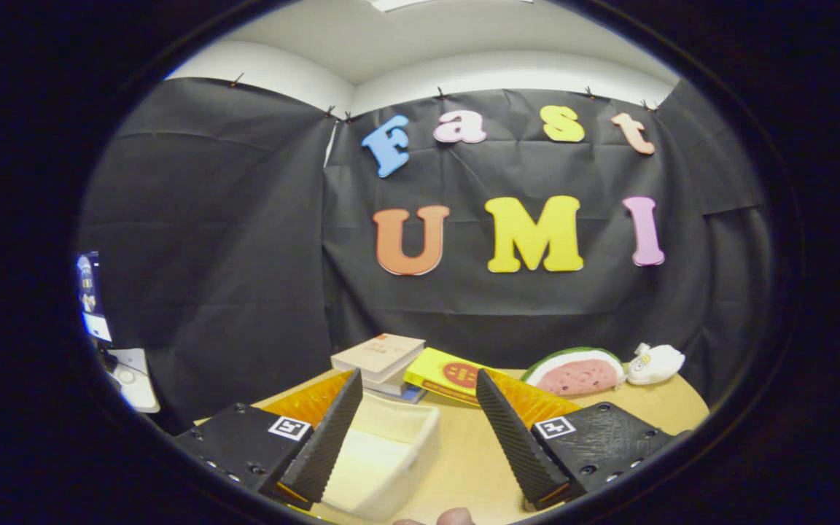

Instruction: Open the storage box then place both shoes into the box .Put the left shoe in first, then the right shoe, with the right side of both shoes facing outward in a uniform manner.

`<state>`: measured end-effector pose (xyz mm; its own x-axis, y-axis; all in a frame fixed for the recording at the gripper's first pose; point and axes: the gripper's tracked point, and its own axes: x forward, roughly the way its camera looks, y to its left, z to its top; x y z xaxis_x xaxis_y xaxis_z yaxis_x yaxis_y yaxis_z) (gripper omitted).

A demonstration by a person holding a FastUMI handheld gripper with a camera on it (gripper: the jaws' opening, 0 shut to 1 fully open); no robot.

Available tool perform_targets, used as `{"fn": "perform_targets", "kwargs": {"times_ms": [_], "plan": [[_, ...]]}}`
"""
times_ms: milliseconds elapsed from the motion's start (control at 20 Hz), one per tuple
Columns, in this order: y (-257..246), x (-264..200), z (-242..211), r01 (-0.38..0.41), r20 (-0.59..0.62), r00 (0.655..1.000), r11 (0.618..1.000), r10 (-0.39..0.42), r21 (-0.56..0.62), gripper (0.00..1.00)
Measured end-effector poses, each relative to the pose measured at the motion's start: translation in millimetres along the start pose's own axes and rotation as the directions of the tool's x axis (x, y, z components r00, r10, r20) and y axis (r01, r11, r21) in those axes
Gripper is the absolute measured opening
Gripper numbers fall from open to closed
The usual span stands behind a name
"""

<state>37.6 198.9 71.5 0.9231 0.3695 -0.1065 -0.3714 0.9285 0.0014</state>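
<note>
**Tool wide open above the box, no shoe in hand**

Starting at the left, a lit screen (90, 295) and a pale device (132, 379) sat off beyond the counter's (464, 459) edge, well apart from the action. Moving in, the tool (413, 430) hung over the counter with its fingers spread wide and nothing held between them. The white storage box (383, 456) lay just below and between the fingers, nearer the left one, which covered part of its rim; the box looked open, its pale inside showing and no lid to be seen on it, though I could not tell whether a lid lay elsewhere. So by my reading the opening step was done and the left shoe was the next job.

Beyond the fingertips, a stack of books (378, 357) stood beside a yellow book (445, 375), then a watermelon-slice toy (574, 370) and a small white plush (655, 363) at the far right, touching or nearly so. None of these crowded the box.

The next move called for finding and gripping the left shoe, then lowering it in with its right side outward. A fingertip (455, 518) poked in close below the tool.
</note>
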Motion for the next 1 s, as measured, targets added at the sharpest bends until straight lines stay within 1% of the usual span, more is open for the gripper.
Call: {"fn": "perform_targets", "kwargs": {"times_ms": [200,400,450,550,700,800,1000], "plan": [[-83,-9,-46,0.09,-0.114,0.989,0.996,-0.093,-0.028,0.96],[-146,-16,-98,0.182,-0.242,0.952,0.982,-0.187,-0.043,0.96],[-159,-15,-111,0.2,-0.272,0.94,0.979,-0.205,-0.045,0.96],[-179,-15,-144,0.219,-0.368,0.904,0.975,-0.219,-0.041,0.96],[-198,-11,-186,0.234,-0.505,0.838,0.972,-0.206,-0.008,0.96],[-207,-8,-204,0.254,-0.559,0.804,0.967,-0.205,0.01,0.96],[-217,0,-231,0.262,-0.603,0.765,0.965,-0.228,-0.032,0.96]]}}
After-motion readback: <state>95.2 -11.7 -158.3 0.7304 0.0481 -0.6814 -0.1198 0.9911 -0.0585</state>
